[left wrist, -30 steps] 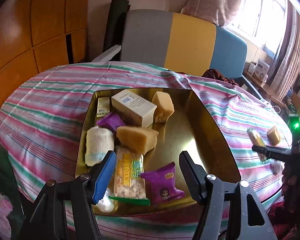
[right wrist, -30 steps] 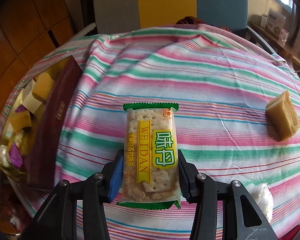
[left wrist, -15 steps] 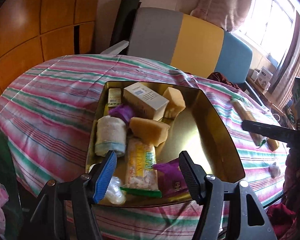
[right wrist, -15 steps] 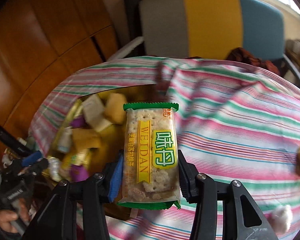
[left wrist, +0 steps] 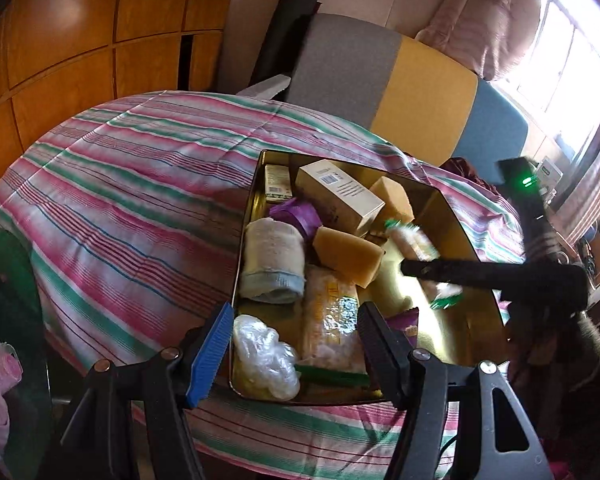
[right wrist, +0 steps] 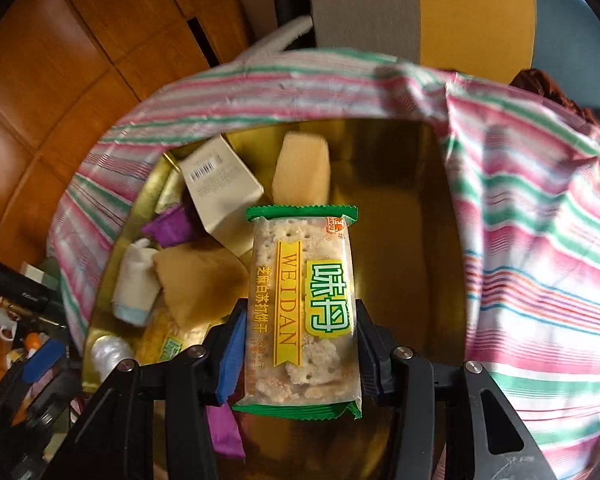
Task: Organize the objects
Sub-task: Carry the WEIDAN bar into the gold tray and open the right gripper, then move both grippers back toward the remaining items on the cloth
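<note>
Right gripper (right wrist: pixel 300 348): jaws gripping cracker packet (right wrist: pixel 304 304) over gold tray (right wrist: pixel 400 240). Left gripper (left wrist: pixel 296 348): jaws open, empty, at tray's 6 o'clock.

tray (left wrist: pixel 452 216): glossy gold metal | tablecloth (left wrist: pixel 140 184): striped cloth | cracker packet (right wrist: pixel 304 304): shiny plastic

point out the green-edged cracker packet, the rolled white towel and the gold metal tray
green-edged cracker packet (right wrist: pixel 304 304), right wrist view, middle of its printed front
rolled white towel (left wrist: pixel 273 258), left wrist view, top of the roll
gold metal tray (left wrist: pixel 452 216), left wrist view, right wall
</note>
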